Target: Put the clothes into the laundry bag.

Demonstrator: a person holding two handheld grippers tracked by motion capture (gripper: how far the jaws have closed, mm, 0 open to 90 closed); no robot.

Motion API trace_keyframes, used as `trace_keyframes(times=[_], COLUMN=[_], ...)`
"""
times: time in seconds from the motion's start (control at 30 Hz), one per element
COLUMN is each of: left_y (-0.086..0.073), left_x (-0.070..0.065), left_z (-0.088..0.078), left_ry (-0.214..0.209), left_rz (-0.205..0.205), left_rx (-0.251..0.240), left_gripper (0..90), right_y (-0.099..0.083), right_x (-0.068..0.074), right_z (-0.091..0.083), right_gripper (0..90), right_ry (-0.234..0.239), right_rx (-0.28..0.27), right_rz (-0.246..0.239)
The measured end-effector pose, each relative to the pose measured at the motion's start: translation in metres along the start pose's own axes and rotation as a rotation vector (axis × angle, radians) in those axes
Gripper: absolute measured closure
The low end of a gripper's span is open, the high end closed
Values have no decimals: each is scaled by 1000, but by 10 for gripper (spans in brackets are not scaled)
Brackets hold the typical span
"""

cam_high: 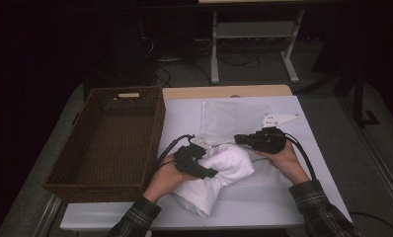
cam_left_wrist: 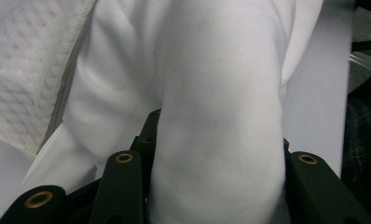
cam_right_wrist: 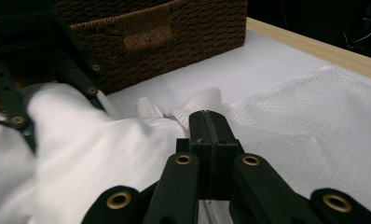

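Left gripper [cam_high: 210, 173] fingers clamp white garment [cam_high: 224, 170]; right gripper [cam_high: 240, 139] closed, perhaps pinching mesh.

The high view is looking forward and down over the whole white-covered table [cam_high: 283, 197]. The left gripper view is sitting close against the bunched smooth white cloth [cam_left_wrist: 211, 116]. The right gripper view is looking low across that cloth toward the brown woven wicker basket [cam_right_wrist: 174, 37], which the high view is also showing.
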State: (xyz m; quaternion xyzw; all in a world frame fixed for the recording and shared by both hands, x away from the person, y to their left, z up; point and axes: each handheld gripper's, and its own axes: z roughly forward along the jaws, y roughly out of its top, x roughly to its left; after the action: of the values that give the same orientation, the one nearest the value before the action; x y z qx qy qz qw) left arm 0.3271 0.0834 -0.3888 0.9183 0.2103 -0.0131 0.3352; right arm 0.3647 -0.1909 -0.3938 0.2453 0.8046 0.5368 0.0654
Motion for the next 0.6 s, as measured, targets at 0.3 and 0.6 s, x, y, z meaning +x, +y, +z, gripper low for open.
trace_keyframes(times=[0.3,0.6], left_y=[-2,-3], left_x=[3,3], left_z=[14,21], left_ry=[38,69], left_rz=[-28,-39], left_rx=[31,25], left_gripper=[556,552], right_y=[0,2], right_x=[3,17], right_z=[4,7], right_gripper=[900,900], right_ry=[12,49], right_rx=[7,21], right_rz=[-5,-28])
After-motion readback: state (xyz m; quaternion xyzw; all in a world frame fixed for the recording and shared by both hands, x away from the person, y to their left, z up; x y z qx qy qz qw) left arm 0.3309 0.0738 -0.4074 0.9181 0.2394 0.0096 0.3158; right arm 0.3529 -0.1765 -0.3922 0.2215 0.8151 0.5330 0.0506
